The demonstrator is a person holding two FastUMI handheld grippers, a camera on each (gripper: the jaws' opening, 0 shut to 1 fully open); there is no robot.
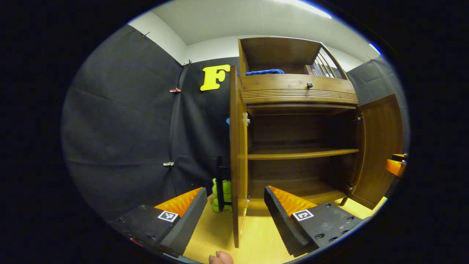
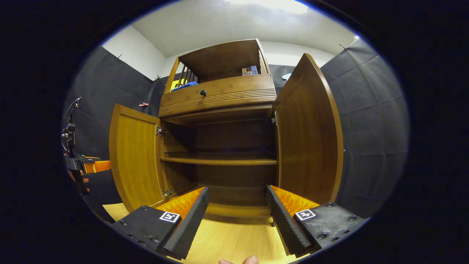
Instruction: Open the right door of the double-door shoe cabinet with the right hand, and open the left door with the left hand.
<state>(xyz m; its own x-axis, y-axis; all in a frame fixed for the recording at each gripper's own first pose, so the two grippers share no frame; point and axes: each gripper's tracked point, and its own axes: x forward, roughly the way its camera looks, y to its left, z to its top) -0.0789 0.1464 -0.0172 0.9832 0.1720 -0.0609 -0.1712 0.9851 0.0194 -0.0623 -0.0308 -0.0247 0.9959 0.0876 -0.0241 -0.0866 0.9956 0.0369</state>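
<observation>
Shoe cabinet (image 2: 220, 146): stands on the wooden floor (image 2: 234, 242), both doors swung wide.
Left door (image 1: 238, 157): edge-on between the spread fingers of the left gripper (image 1: 236, 212), untouched.
Right door (image 2: 311, 135): just beyond the spread, empty right gripper (image 2: 238, 216).

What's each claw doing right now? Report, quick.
Left claw: open, holding nothing; the open left door stands edge-on between its fingers.
Right claw: open, holding nothing, facing the opened shoe cabinet.

Left gripper (image 1: 234, 209) and right gripper (image 2: 238, 209): jaws spread wide, holding nothing.
</observation>
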